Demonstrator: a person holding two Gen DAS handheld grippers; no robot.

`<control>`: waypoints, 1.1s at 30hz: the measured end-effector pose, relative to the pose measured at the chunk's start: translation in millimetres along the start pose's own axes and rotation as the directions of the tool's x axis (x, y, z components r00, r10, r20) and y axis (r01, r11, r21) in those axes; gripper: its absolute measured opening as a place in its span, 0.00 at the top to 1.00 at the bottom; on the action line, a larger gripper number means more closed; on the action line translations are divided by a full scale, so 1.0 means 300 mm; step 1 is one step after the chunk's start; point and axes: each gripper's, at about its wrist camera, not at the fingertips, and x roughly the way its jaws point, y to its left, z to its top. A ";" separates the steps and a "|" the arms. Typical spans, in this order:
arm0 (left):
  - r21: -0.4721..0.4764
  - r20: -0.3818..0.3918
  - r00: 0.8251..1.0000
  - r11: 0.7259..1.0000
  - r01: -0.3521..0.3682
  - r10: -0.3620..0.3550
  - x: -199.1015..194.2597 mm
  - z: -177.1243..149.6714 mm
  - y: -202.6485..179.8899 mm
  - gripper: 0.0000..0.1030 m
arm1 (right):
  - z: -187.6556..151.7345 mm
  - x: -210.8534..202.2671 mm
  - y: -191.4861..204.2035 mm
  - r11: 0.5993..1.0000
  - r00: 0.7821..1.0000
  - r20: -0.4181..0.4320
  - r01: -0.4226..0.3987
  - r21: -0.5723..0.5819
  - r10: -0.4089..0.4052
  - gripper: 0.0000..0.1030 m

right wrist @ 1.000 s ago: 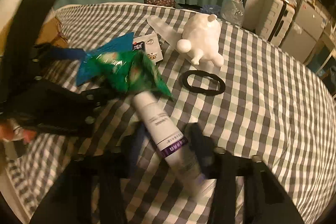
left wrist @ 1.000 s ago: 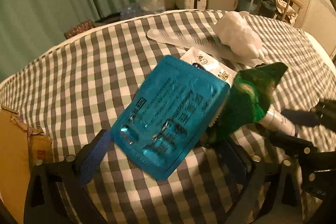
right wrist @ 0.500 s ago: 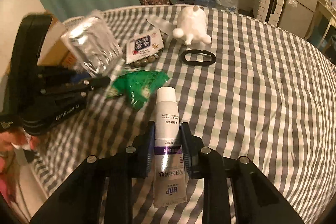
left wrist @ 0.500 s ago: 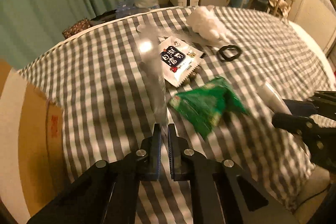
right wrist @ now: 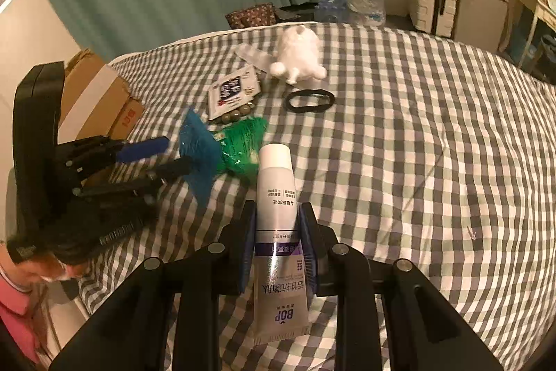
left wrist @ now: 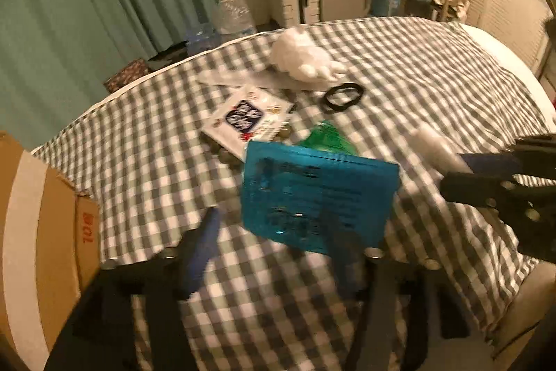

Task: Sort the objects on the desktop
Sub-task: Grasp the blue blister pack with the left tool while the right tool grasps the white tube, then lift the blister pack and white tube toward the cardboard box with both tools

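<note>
The right gripper (right wrist: 276, 233) is angled steeply downward and is clamped narrowly on a white toothpaste tube (right wrist: 277, 221), which is held at mid-length with its cap pointing away toward the middle of the table and its crimped end toward the camera. The left gripper (left wrist: 274, 244) is likewise angled downward, and its jaws are opening. A blue blister pack (left wrist: 318, 195) is seen between the spread fingers, close against the right-hand finger; whether it is touched by the pads cannot be told through the motion blur.

Beyond the grippers, a green snack packet (right wrist: 245, 145) lies on the checked tablecloth (right wrist: 417, 162) just past the tube's cap. Farther toward the far edge lie a white sachet with a dark label (right wrist: 234, 91), a string of beads (right wrist: 236, 115) touching it, a black hair tie (right wrist: 310, 100), a white figurine (right wrist: 300, 56) and a clear comb (left wrist: 229, 77).

In the right wrist view, the left gripper is shown from the side at the table's left edge, with the blister pack edge-on, together with a hand (right wrist: 38, 263) and a pink sleeve (right wrist: 15, 312) at the lower left. In the left wrist view, the printed face of the blister pack is shown, and a cardboard box (left wrist: 38, 225) stands beside the table's left edge.
</note>
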 end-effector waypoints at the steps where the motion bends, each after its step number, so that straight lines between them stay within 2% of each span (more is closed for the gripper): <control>1: -0.001 -0.003 1.000 1.000 0.019 -0.019 0.002 0.000 -0.008 0.23 | -0.002 0.004 -0.006 1.000 1.000 -0.003 -0.002 0.009 0.002 0.77; 2: -0.002 -0.002 0.999 0.999 0.038 -0.038 -0.001 0.000 -0.019 0.19 | -0.005 0.006 -0.012 1.000 1.000 -0.007 -0.002 0.014 0.002 0.77; 9: 0.029 -0.011 0.996 0.995 0.091 -0.091 0.014 0.011 -0.103 0.10 | -0.001 -0.002 -0.028 0.999 1.000 -0.005 -0.002 0.032 0.003 0.77; 11: 0.047 -0.034 0.997 0.997 0.066 -0.065 0.052 0.010 -0.115 0.10 | -0.003 -0.007 -0.034 0.999 1.000 -0.002 -0.002 0.039 0.002 0.77; 13: 0.027 -0.068 0.994 0.996 0.084 -0.082 0.077 0.003 -0.105 0.11 | -0.004 -0.008 -0.041 0.999 1.000 -0.002 -0.002 0.050 0.003 0.77; 15: -0.041 -0.089 0.979 0.983 0.179 -0.182 0.088 0.002 -0.080 0.31 | -0.003 -0.009 -0.045 0.998 1.000 -0.003 -0.002 0.057 0.003 0.77; 16: -0.067 -0.085 0.977 0.980 0.189 -0.195 0.083 0.001 -0.071 0.37 | -0.004 -0.011 -0.046 0.998 1.000 -0.001 -0.002 0.060 0.002 0.77; 18: -0.063 -0.083 0.977 0.979 0.193 -0.198 0.066 -0.002 -0.072 0.61 | -0.005 -0.013 -0.048 0.998 1.000 0.000 -0.005 0.063 0.005 0.77; 19: -0.041 -0.083 0.975 0.978 0.204 -0.207 0.051 -0.004 -0.081 0.68 | -0.006 -0.015 -0.050 0.998 1.000 0.000 -0.006 0.066 0.006 0.77; 20: -0.018 -0.080 0.976 0.979 0.202 -0.203 0.036 -0.007 -0.088 0.82 | -0.007 -0.016 -0.052 0.997 1.000 0.001 -0.006 0.072 0.006 0.77; 21: 0.009 -0.073 0.980 0.982 0.187 -0.186 0.015 -0.008 -0.099 0.92 | -0.008 -0.017 -0.052 0.997 1.000 0.000 -0.009 0.075 0.009 0.77; 23: 0.068 -0.048 0.990 0.989 0.134 -0.131 -0.026 -0.010 -0.126 0.93 | -0.010 -0.024 -0.050 0.997 1.000 0.002 -0.010 0.077 0.009 0.77; 27: 0.054 0.007 0.986 0.985 0.164 -0.165 -0.091 -0.005 -0.121 0.93 | -0.009 -0.063 -0.036 0.997 0.999 0.034 -0.023 0.077 0.020 0.77; 33: 0.026 0.072 0.981 0.984 0.178 -0.180 -0.251 0.013 -0.124 0.93 | -0.034 -0.158 0.011 0.997 0.998 0.061 -0.032 0.069 0.028 0.77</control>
